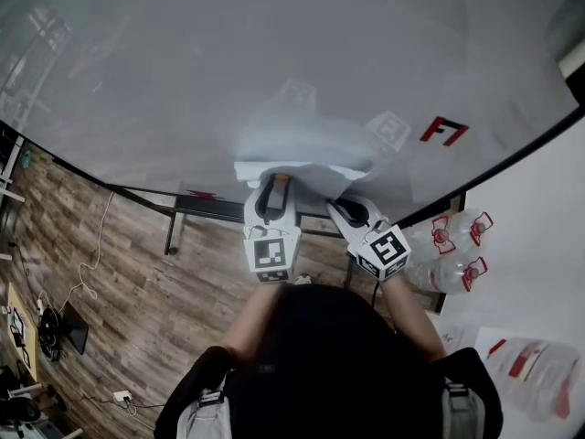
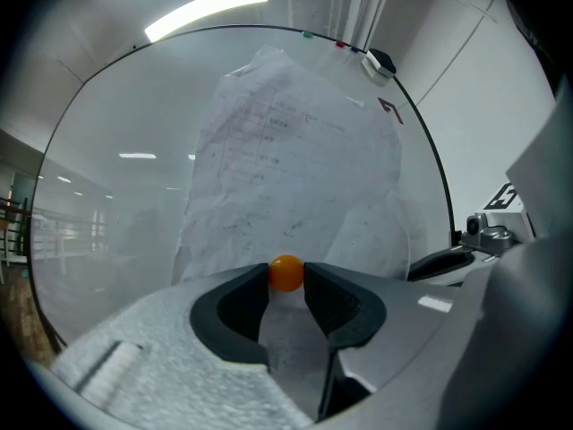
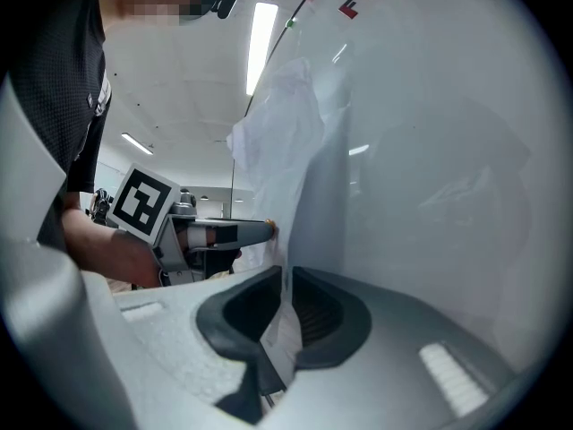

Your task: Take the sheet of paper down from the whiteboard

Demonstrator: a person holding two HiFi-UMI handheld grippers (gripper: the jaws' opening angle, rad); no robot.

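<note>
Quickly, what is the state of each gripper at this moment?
Left gripper: closed on the small orange ball.
Right gripper: closed on the edge of the sheet of paper.

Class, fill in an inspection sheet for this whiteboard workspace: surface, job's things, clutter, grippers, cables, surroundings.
Surface: whiteboard, glossy, upright.
Job's things: sheet of paper, crumpled, lying against the board; orange ball, likely a magnet, at its lower edge.
Clutter: red shape on the board, right of the sheet.
Grippers: left gripper closed on the orange ball; right gripper pinching the sheet's edge.
Cables: white cable trailing on the floor.
Surroundings: wood floor; water bottles at right.
</note>
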